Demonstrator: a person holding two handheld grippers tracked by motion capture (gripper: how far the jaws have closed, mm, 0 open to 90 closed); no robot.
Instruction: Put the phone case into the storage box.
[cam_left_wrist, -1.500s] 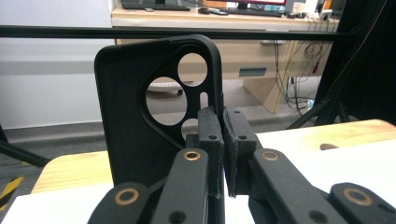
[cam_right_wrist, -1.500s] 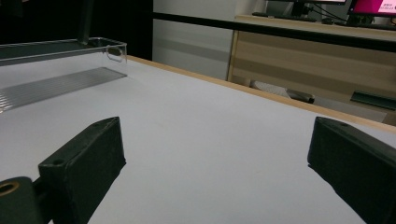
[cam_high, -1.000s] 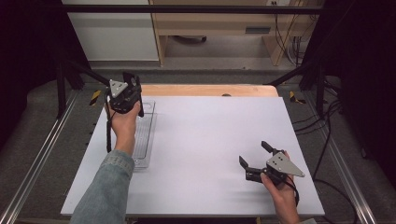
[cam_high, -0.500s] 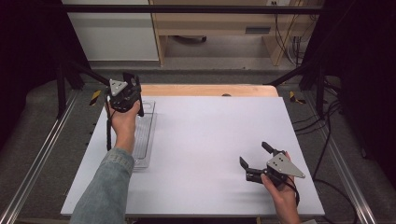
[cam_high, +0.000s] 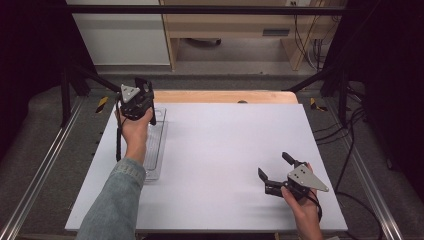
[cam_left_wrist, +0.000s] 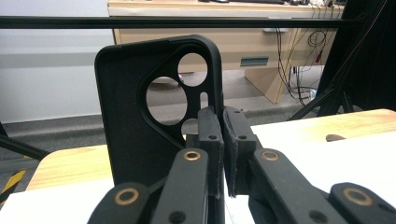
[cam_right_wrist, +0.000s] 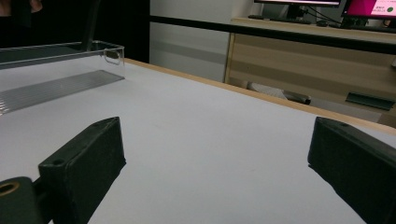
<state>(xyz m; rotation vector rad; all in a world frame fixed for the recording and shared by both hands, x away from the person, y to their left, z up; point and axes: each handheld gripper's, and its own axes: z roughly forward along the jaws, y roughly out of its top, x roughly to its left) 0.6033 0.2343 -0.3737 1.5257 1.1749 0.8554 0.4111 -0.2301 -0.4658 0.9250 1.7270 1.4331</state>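
Observation:
My left gripper (cam_high: 142, 92) is held up over the far end of a clear plastic tray (cam_high: 156, 150) at the table's left side. It is shut on a black phone case (cam_left_wrist: 140, 126). The case stands upright, pinched along its right edge near the round camera cutouts. From above, the phone case (cam_high: 145, 84) shows as a dark shape at the gripper's far end. My right gripper (cam_high: 273, 165) rests low near the front right of the white table (cam_high: 225, 140). Its jaws are spread wide with nothing between them, as the right gripper (cam_right_wrist: 215, 149) view confirms.
The clear tray (cam_right_wrist: 60, 65) lies far off to the left in the right gripper view. A wooden strip (cam_high: 220, 96) borders the table's far edge. Metal rails (cam_high: 45, 165) run along both sides, with cables (cam_high: 350, 135) on the floor at right.

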